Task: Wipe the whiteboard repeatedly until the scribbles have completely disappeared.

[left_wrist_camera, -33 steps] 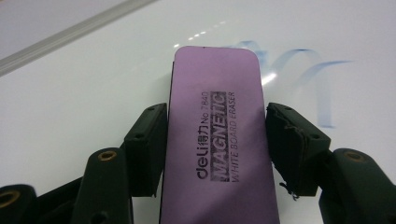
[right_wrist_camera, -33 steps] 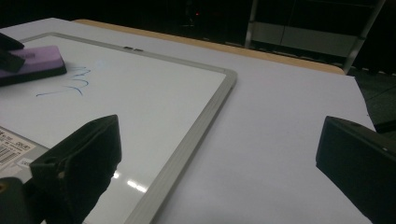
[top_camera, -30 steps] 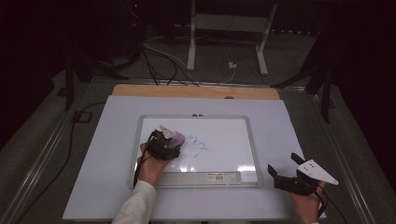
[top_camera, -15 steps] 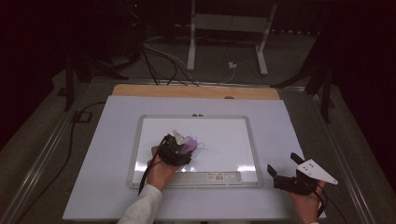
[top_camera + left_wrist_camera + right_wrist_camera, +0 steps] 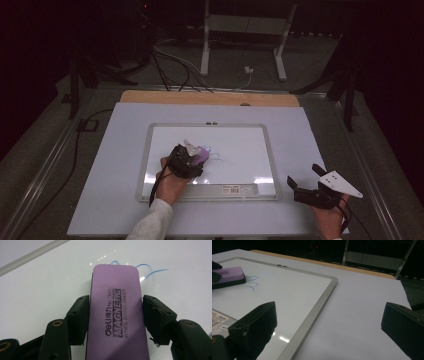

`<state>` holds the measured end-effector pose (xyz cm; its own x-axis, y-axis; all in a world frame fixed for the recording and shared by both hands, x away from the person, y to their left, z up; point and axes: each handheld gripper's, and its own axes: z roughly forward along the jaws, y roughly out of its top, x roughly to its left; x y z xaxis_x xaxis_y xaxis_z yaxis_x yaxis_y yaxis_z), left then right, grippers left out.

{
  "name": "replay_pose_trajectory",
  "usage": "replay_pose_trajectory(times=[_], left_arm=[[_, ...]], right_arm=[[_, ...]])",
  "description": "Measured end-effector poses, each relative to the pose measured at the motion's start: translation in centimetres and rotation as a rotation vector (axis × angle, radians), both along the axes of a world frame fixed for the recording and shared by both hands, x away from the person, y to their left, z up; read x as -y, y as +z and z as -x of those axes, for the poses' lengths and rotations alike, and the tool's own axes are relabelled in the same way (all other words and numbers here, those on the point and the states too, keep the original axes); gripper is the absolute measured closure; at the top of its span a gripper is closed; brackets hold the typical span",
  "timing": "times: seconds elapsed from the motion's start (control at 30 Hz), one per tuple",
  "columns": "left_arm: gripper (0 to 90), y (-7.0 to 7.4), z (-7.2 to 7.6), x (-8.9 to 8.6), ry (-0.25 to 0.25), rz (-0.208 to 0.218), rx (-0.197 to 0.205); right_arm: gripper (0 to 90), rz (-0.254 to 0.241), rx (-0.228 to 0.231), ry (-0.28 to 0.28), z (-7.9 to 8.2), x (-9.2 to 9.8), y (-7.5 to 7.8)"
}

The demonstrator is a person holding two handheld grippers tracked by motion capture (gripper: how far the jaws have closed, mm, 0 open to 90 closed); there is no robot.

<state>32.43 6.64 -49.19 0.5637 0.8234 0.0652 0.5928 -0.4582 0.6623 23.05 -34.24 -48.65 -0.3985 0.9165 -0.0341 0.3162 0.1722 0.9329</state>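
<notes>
The main risk is a patchy wipe: if the purple magnetic whiteboard eraser (image 5: pixel 116 315) tilts in the grip, or the left gripper (image 5: pixel 192 159) lifts, part of the blue scribble (image 5: pixel 147 268) just beyond the eraser's far end could remain. A skewed push might also twist the eraser out between the pads. The eraser lies flat on the whiteboard (image 5: pixel 250 132), left of its middle, lengthwise between the left jaws, which clamp its long sides partly closed. The right gripper (image 5: pixel 307 186) rests near the desk's front right corner, jaws spread wide, holding nothing.
</notes>
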Motion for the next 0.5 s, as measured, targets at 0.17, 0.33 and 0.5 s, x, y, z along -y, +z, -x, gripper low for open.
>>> replay_pose_trajectory(times=[0.17,0.33,0.5], left_arm=[[42.1,0.0,0.2,0.7,-0.018,0.004,0.001],[42.1,-0.1,1.1,2.8,-0.083,0.016,0.009],[42.0,-0.2,1.5,3.7,-0.134,0.029,0.009]], right_arm=[[0.7,-0.002,-0.004,0.002,0.0,-0.1,-0.1],[0.7,-0.002,-0.001,0.004,0.0,-0.1,0.0],[0.7,0.000,-0.001,0.005,0.0,-0.2,0.0]])
